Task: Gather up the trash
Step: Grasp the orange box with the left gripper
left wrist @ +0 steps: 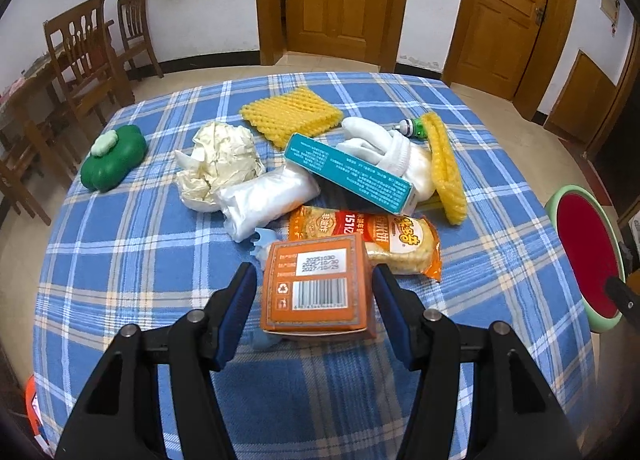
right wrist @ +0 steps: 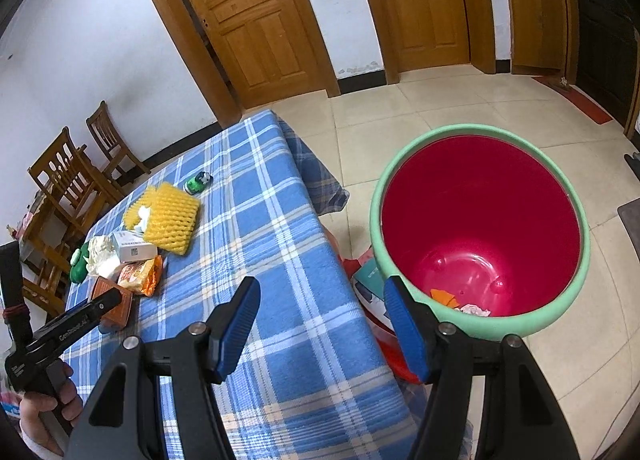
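Observation:
An orange carton (left wrist: 316,288) with a barcode lies on the blue plaid tablecloth (left wrist: 120,280), between the fingers of my left gripper (left wrist: 314,280). The right pad sits at its side, a thin strip of cloth shows by the left pad, and the jaws are open. Behind it is a heap of trash: a snack packet (left wrist: 372,240), a teal box (left wrist: 352,175), a white bag (left wrist: 264,195), crumpled paper (left wrist: 220,159) and yellow foam netting (left wrist: 292,115). My right gripper (right wrist: 320,288) is open and empty over the table's edge, by the red bin with a green rim (right wrist: 376,219).
A green clover-shaped container (left wrist: 114,157) sits at the table's left, and a small green bottle (left wrist: 416,127) at the far right of the heap. The bin holds a few scraps (right wrist: 460,302). Wooden chairs (left wrist: 80,55) stand to the left. Tiled floor and doors lie beyond.

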{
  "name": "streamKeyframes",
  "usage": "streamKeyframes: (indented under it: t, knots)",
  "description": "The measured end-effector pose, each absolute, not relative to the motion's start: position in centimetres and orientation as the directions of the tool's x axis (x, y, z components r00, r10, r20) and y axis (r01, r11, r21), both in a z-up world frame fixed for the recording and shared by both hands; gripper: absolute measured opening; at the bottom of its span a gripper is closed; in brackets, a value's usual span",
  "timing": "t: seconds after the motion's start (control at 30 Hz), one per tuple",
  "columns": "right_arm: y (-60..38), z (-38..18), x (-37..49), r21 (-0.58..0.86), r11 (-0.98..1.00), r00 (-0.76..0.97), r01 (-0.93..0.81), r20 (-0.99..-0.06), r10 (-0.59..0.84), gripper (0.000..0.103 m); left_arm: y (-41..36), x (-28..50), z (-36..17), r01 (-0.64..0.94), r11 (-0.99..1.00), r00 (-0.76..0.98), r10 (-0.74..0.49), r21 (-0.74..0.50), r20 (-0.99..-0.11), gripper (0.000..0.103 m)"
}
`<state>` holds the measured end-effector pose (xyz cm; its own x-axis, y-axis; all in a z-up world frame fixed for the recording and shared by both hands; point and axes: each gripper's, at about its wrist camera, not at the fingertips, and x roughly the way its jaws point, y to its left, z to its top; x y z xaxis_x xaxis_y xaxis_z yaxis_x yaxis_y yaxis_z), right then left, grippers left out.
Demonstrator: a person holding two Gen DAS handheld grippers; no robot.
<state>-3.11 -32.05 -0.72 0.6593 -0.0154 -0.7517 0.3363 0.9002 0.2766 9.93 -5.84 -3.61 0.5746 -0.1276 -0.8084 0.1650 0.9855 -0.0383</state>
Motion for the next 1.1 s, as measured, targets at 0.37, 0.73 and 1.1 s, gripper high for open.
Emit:
streamKeyframes:
  t: [0.37,0.73,1.1]
  knots:
    - [-30.1,-0.8,-2.6,0.253,0.918,0.648,0.307,-0.762,-0.007,0.067,-4.4,9.2,-2.8,0.179,0.978,0.59,-0.195,-0.109,-0.784,0.048]
    - [-26.8,0.1,-2.1,0.218,0.949,0.663,0.227,-0.748,0.013,0.067,-2.6,7.2,0.5,0.183,0.973,0.644,-0.229,-0.144,-0.73,0.048]
    - [-22.7,0.1,0.6,0.265,0.961,0.646,0.085,-0.749,0.149,0.067,1.7,6.4,1.1,0.104,0.981,0.676,-0.19,-0.163,-0.712,0.048]
